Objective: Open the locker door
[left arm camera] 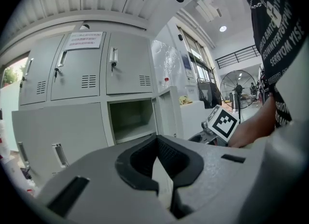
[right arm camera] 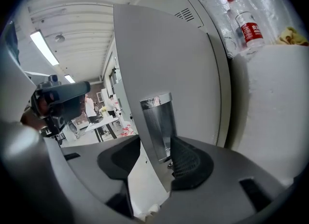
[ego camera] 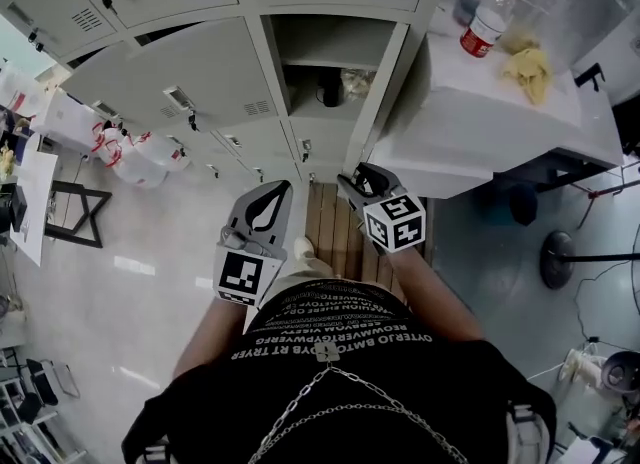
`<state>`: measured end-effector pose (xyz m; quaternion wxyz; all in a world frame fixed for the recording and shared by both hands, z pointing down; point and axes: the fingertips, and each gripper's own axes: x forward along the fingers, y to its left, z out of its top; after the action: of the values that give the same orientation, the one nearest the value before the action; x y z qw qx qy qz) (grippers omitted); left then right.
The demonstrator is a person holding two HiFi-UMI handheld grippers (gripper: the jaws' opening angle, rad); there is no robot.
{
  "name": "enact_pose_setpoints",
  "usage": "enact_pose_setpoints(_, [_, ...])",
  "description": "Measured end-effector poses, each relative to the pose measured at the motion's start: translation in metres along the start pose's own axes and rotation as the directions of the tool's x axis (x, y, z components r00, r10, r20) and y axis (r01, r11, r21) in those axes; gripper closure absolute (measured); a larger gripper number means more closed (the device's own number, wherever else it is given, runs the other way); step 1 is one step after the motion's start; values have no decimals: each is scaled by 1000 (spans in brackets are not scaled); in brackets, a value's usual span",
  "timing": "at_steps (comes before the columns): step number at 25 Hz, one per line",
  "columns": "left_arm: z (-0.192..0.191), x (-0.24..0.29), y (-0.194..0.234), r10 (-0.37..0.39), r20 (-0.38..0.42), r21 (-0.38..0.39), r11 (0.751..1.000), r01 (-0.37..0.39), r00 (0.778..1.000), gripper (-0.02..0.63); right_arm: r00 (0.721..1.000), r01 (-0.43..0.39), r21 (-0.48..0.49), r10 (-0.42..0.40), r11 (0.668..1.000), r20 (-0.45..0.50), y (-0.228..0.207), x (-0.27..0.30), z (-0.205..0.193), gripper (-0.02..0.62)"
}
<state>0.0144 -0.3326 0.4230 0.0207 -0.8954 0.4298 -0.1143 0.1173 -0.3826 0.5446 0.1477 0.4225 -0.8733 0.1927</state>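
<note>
The locker door (right arm camera: 159, 59) stands swung out from its compartment (ego camera: 320, 42), which shows open in the head view. Judge the task as largely done: what remains is to swing the door wider or to let go. The handle (right arm camera: 155, 117) is a ribbed metal bar fixed to the door face. In the right gripper view it sits nearer the door's left edge than its right edge, and its long axis runs up and down the door, slightly tilted. Your right gripper (right arm camera: 155, 146) straddles this bar with its jaws apart, released, and the handle between them. The pad at that view's right (right arm camera: 188, 160) lies against or just beside the bar. The pad at its left (right arm camera: 120, 158) stands clear of it, with door face showing in the gap. Any pull therefore depends on first closing across the bar's short axis. Your left gripper (left arm camera: 155, 143) is clenched on nothing, jaw tips together, and points at the lockers (left arm camera: 82, 73), well apart from the handle. The right gripper is the nearer one; use it.
</note>
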Motion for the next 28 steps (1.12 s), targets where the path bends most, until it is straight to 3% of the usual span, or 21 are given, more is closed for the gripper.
enact_pose_setpoints(9, [21,34,-18,-87,45,24,996,86,995,603,999,44,93,-47,995,27,-34,-48,-18,396])
enact_pose_setpoints(12, [24,38,-27,-101,51,30,995,100,994,603,998,48,58,-50,997,25,-37,-57,-20,445])
enact_pose_setpoints(18, [31,26,-44,-92,65,26,996,91,994,603,997,37,11,-38,999,68,-30,-88,-12,446])
enact_pose_setpoints(20, [32,17,-47,-76,67,27,997,75,995,603,991,83,-41,-78,996,106,-26,-116,-7,580])
enact_pose_setpoints(21, [32,13,-48,-66,68,26,998,65,995,603,988,103,-70,-93,992,126,-23,-129,-4,598])
enact_pose_setpoints(28, [30,-22,-63,-12,59,12,1000,11,998,603,974,135,-128,-109,982,197,-10,-180,8,598])
